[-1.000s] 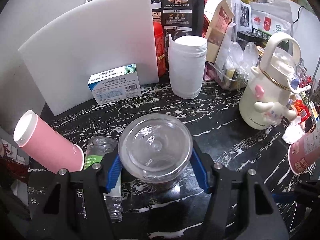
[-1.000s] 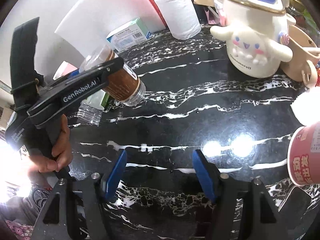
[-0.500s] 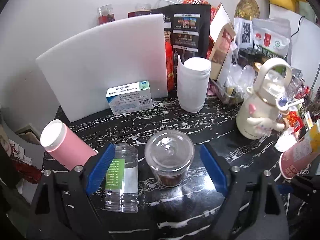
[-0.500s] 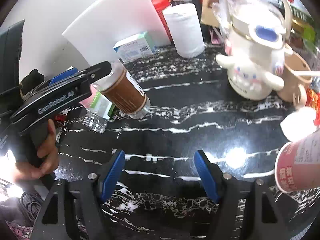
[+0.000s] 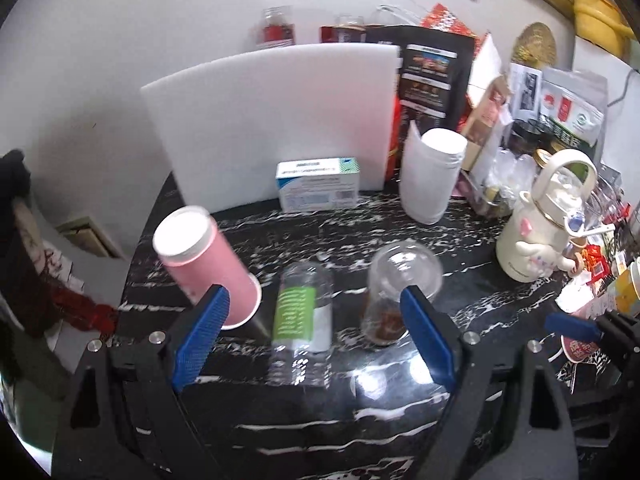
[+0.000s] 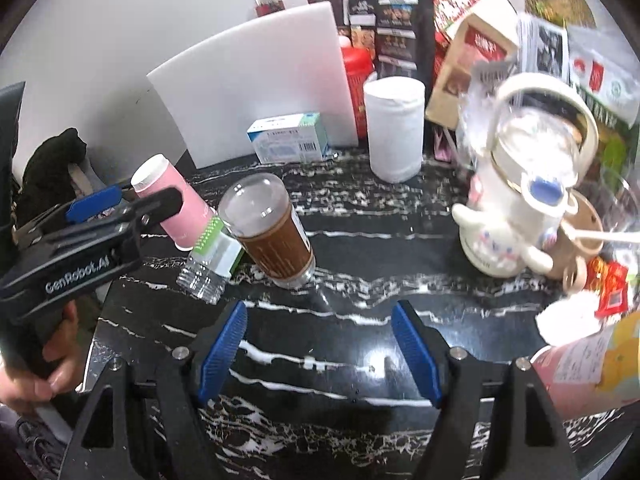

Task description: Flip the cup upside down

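A clear plastic cup [image 5: 394, 292] with a brown sleeve stands upside down on the black marble table [image 5: 360, 432], base up; it also shows in the right wrist view [image 6: 268, 228]. My left gripper [image 5: 316, 340] is open and empty, pulled back from the cup, which stands free beyond its right finger. The left gripper also shows at the left of the right wrist view [image 6: 92, 216]. My right gripper [image 6: 320, 356] is open and empty, low over the table in front of the cup.
A pink cup [image 5: 204, 260] and a clear bottle with a green label [image 5: 304, 320] stand upside down left of the cup. A white board [image 5: 272, 128], a small box [image 5: 318, 184], a white roll [image 5: 430, 174], a cream kettle [image 5: 544, 224] and packets crowd the back and right.
My left gripper has opened, let go of the upside-down cup and drawn back and up. The right gripper has also pulled back a little.
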Tool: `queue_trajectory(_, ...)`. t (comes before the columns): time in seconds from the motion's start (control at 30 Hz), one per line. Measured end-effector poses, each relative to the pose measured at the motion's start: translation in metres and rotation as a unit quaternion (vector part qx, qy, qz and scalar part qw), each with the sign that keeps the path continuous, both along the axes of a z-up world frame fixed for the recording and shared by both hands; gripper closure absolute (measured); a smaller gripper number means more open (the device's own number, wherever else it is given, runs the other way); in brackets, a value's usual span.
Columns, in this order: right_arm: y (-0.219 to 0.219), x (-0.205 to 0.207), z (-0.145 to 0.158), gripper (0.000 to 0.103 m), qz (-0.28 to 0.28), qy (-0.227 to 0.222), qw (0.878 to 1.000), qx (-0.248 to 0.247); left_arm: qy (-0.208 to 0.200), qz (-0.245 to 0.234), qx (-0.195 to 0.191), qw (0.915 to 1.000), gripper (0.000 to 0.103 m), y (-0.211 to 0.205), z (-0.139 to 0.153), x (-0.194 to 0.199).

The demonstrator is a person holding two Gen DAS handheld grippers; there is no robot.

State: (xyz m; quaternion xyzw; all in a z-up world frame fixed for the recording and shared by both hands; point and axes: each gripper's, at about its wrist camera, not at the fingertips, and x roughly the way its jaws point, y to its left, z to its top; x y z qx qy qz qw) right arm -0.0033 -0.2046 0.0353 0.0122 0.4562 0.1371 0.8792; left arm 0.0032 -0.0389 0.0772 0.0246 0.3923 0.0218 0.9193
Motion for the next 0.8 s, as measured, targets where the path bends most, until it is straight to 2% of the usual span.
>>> queue_trajectory(0.37, 0.030, 0.003, -0.007, 0.027, 0.003, -0.006, 1.000, -0.014, 0.036, 0.031, -0.007, 0.9988, 0.016, 0.039, -0.026, -0.007)
queue_trajectory(0.8, 0.041, 0.005, -0.026, 0.027, -0.008, 0.008, 1.000, -0.025, 0.075, 0.044, -0.009, 0.9961, 0.016, 0.055, -0.056, -0.008)
